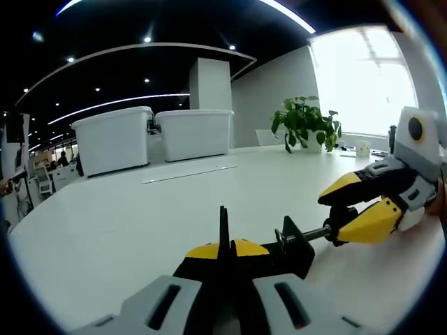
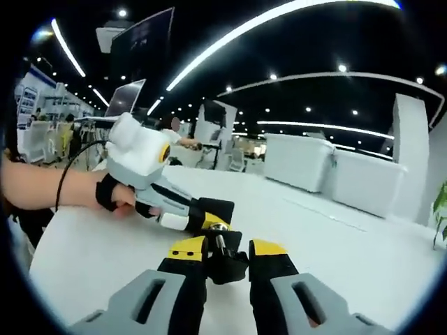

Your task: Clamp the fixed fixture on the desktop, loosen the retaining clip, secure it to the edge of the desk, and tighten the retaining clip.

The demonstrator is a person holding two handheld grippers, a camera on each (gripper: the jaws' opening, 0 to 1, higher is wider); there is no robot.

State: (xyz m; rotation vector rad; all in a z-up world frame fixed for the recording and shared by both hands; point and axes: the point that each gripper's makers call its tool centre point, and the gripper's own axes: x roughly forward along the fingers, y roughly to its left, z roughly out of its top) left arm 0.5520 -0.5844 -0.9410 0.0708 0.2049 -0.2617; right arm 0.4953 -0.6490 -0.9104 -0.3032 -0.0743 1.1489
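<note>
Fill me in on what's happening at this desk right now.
A person is working a small black clamp fixture on the white desk with two handheld grippers. The left gripper is shut on the clamp's body and holds it steady. The right gripper grips the end of the clamp's screw, apparently to turn it. Two white bins and a potted plant stand farther back.

No legible text, labels, brands, numbers or signs anywhere. Distant display boards at far left of right gripper view too blurred.
</note>
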